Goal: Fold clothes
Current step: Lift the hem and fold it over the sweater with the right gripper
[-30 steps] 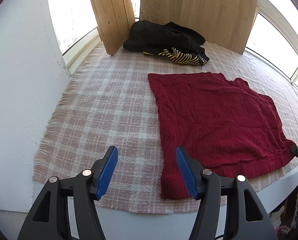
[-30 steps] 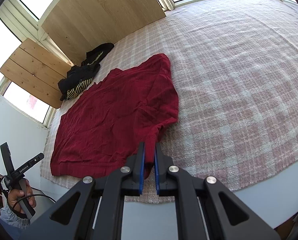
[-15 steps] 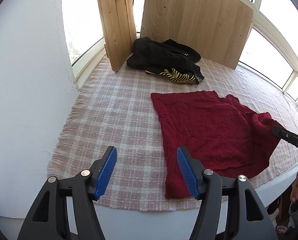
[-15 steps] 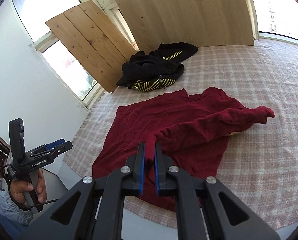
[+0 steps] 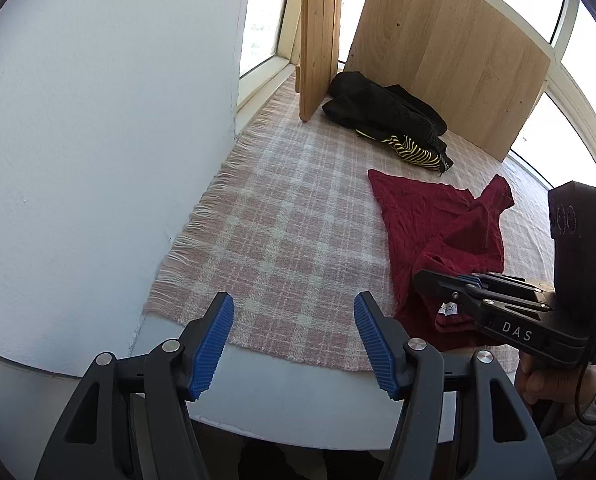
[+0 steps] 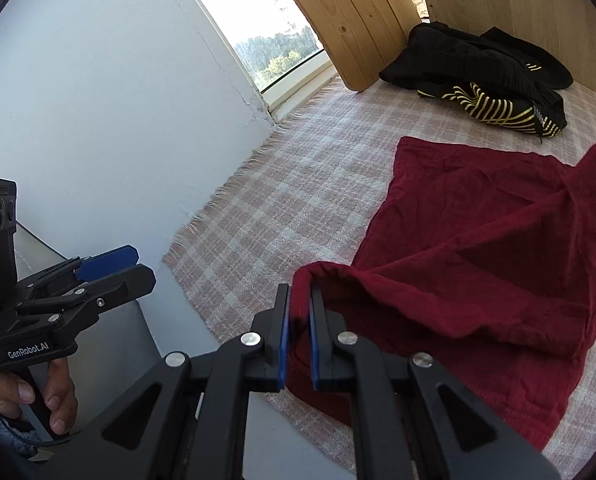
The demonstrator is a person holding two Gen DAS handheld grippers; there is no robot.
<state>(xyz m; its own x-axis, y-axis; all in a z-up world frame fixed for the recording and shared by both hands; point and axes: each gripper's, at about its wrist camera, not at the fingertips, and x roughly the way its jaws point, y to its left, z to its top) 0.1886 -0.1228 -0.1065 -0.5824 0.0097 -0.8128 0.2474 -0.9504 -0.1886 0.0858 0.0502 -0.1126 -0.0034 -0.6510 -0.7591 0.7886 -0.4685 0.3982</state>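
Here, right gripper (image 6: 298, 320) clamped, jaws nearly together, on a pinched edge of the red garment (image 6: 497, 248), lifting that edge into a ridge that runs back over the rest of the cloth. Left gripper (image 5: 294, 344) empty, blue pads (image 5: 214, 344) standing well apart over the near hem of the checked blanket (image 5: 290, 232), beside the garment and not touching it. Garment lying on the blanket toward its near edge, partly doubled over itself, a white label (image 5: 447, 310) showing near the held part. Beyond the garment, at the blanket's far end, a black and yellow-striped pile of clothes (image 5: 393, 124) resting against two wooden boards (image 5: 449, 60); white wall (image 5: 98, 140) along the blanket's fringed side. Judged as mid-fold: carried edge being drawn across toward the garment's opposite side. To do it well: keep the pinch firm, hold the edge low and taut so no slack bunches underneath, line it up with the resting edge before letting go, and perhaps bring the free gripper in to pin or smooth the crease. Risk of a crooked fold from the single grip point.
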